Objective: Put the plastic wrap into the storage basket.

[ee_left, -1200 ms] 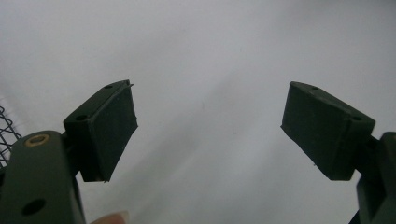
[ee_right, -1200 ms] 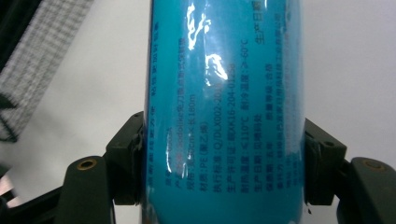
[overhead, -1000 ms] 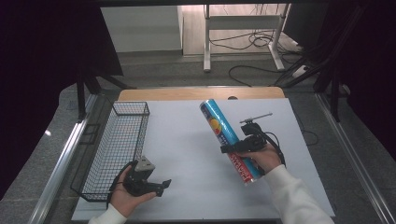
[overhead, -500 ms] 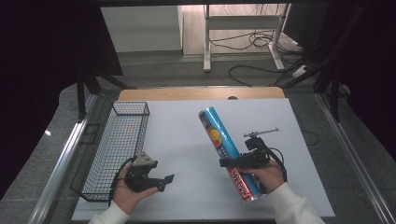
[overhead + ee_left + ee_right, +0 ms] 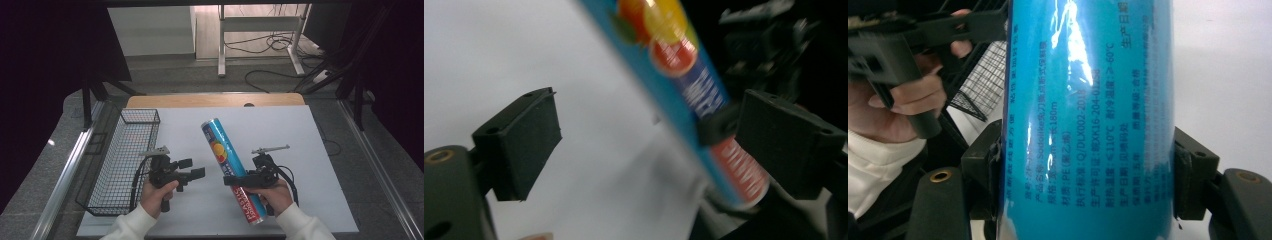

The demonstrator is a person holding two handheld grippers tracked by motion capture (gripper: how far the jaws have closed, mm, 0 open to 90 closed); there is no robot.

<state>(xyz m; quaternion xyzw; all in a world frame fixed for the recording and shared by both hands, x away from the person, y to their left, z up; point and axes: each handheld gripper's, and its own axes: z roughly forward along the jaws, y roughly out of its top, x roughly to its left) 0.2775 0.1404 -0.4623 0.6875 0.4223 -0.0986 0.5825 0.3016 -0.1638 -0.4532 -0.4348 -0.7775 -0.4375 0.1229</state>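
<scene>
A long blue tube with fruit pictures and a red end (image 5: 231, 167) is lifted off the white table (image 5: 310, 150), tilted with its top toward the back left. My right gripper (image 5: 235, 181) is shut on the tube (image 5: 1088, 120) near its lower half, one pad on each side. My left gripper (image 5: 196, 169) stands open to the tube's left, pointing at it; its jaws have just been opening and nothing is between them. In the left gripper view the tube (image 5: 684, 85) crosses beyond the right pad.
A black wire basket (image 5: 120, 160) stands along the table's left side, close behind my left hand. Cables lie on the floor beyond the table's far wooden edge (image 5: 215, 100). White table surface stretches to the right of the tube.
My left gripper has risen and moved right toward the tube, and its jaws have spread. My right gripper has carried the tube left and nearer the front.
</scene>
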